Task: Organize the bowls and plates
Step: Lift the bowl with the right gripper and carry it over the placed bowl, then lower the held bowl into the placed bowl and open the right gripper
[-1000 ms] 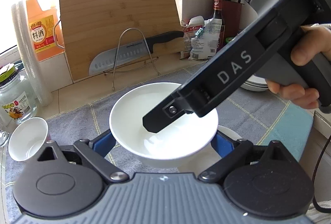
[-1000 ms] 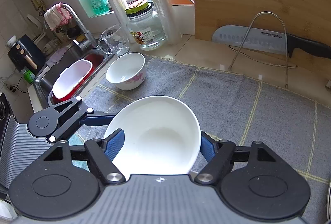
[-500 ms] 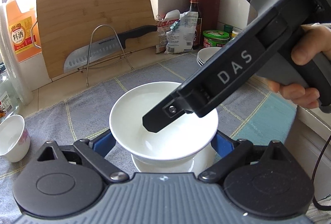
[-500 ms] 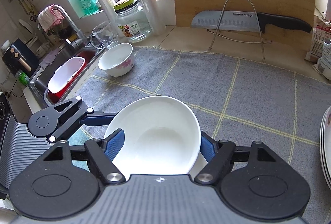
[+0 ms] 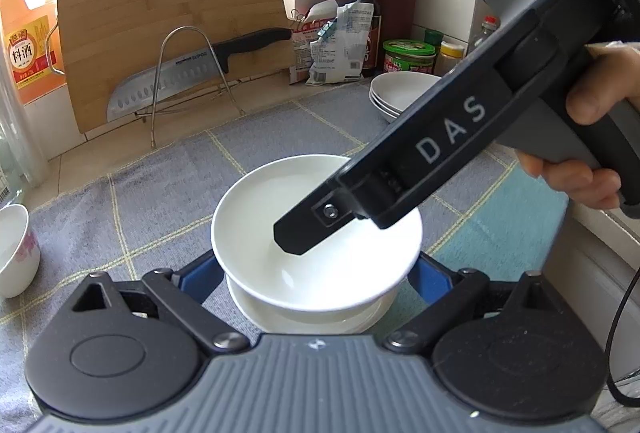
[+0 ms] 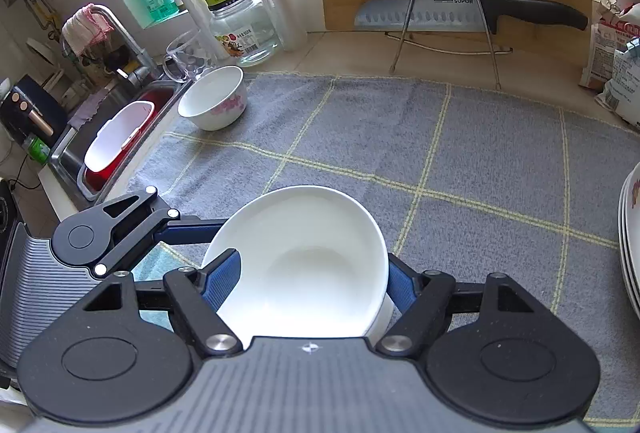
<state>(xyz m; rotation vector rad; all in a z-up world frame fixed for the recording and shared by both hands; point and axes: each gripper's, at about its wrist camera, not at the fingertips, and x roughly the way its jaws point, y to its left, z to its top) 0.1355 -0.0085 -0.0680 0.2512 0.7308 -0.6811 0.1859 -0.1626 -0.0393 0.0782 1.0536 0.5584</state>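
A plain white bowl [image 5: 256, 233] [image 6: 304, 265] is held between both grippers just above another white dish [image 5: 304, 317] on the grey checked mat. My left gripper [image 5: 316, 273] is shut on the bowl's sides with its blue pads. My right gripper [image 6: 314, 281] is shut on the same bowl from the other side; one of its black fingers [image 5: 316, 225] reaches over the rim. A small floral bowl [image 6: 214, 99] [image 5: 14, 249] stands at the mat's far left. A stack of white plates [image 5: 400, 93] [image 6: 632, 233] sits on the right.
A bamboo cutting board [image 5: 168, 13] and a knife on a wire rack [image 5: 192, 69] stand at the back. Bottles, jars and bags [image 5: 344, 45] line the back right corner. A sink [image 6: 116, 137] with a white container lies left of the mat [image 6: 460, 161]. The counter edge [image 5: 600, 233] runs on the right.
Both grippers carried the bowl to the right across the mat, away from the floral bowl. It now sits lower over the white dish, with the plate stack closer.
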